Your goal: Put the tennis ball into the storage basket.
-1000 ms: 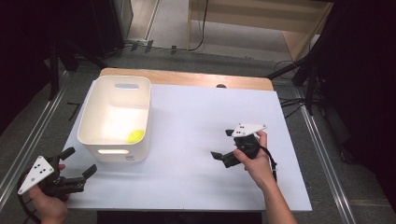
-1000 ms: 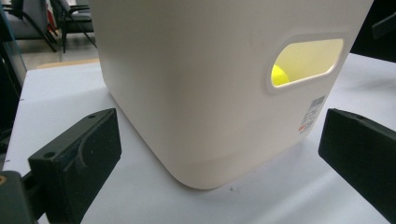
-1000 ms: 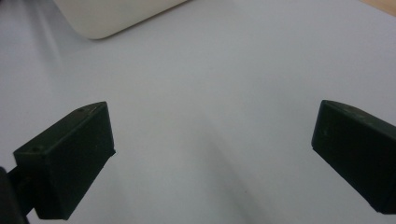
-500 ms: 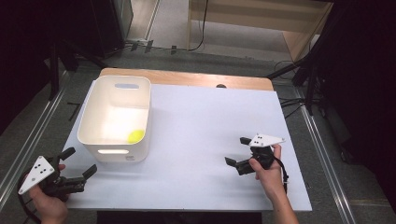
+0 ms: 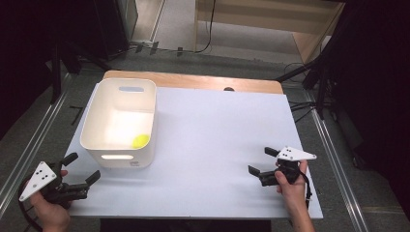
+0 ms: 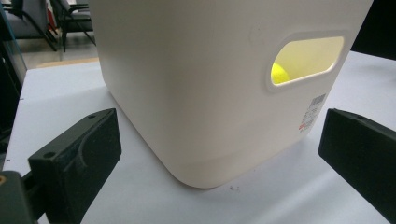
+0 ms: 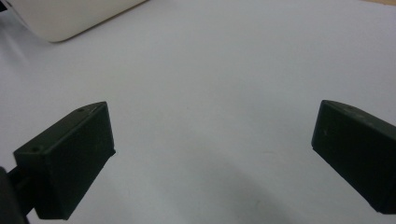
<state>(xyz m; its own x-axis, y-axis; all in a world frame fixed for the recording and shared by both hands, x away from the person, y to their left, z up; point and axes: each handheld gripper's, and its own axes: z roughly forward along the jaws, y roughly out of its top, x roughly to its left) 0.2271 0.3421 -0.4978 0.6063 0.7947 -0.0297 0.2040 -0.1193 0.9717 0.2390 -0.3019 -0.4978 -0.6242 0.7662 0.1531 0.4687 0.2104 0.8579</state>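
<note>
Inside the white rectangular plastic bin [image 5: 120, 124], near its front wall, lies the small yellow-green ball [image 5: 140, 141]: probably light, prone to rolling, best pinched across its middle. My left gripper [image 5: 83, 170] and right gripper [image 5: 261, 162] hold their jaws apart, empty.

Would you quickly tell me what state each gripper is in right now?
Left gripper: open, holding nothing.
Right gripper: open, holding nothing.

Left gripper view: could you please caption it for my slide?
Open hand-held gripper faces a white bin, yellow ball visible through its handle slot.
</note>
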